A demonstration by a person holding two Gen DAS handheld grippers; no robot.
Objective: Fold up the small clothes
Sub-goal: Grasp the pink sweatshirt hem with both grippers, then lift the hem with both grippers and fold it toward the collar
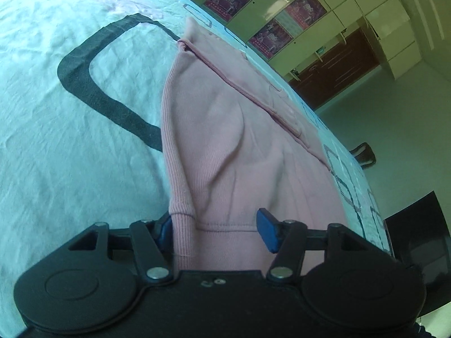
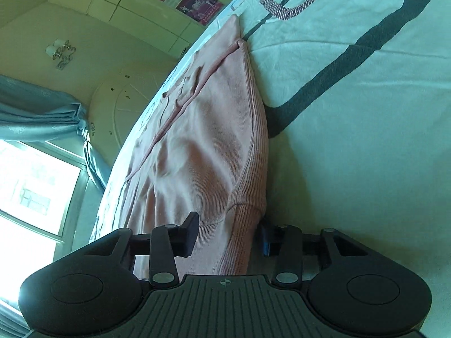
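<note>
A pink ribbed garment (image 1: 225,129) lies on a pale bedsheet (image 1: 56,169) printed with thick dark loops. In the left wrist view its hem runs between the blue pads of my left gripper (image 1: 215,231). One pad is half hidden behind the ribbed side edge and the other rests over the cloth, with a wide gap between them. In the right wrist view the other hem corner of the garment (image 2: 203,140) sits between the fingers of my right gripper (image 2: 228,236). Those jaws also stand apart, and the cloth is not pinched flat. Both views are strongly rolled.
The bed's far edge (image 1: 346,169) runs just beyond the garment. Past it are a floor, yellow cabinets with posters (image 1: 304,8) and a dark chair (image 1: 417,239). The right wrist view shows a bright window (image 2: 31,191) with a blue curtain (image 2: 42,112).
</note>
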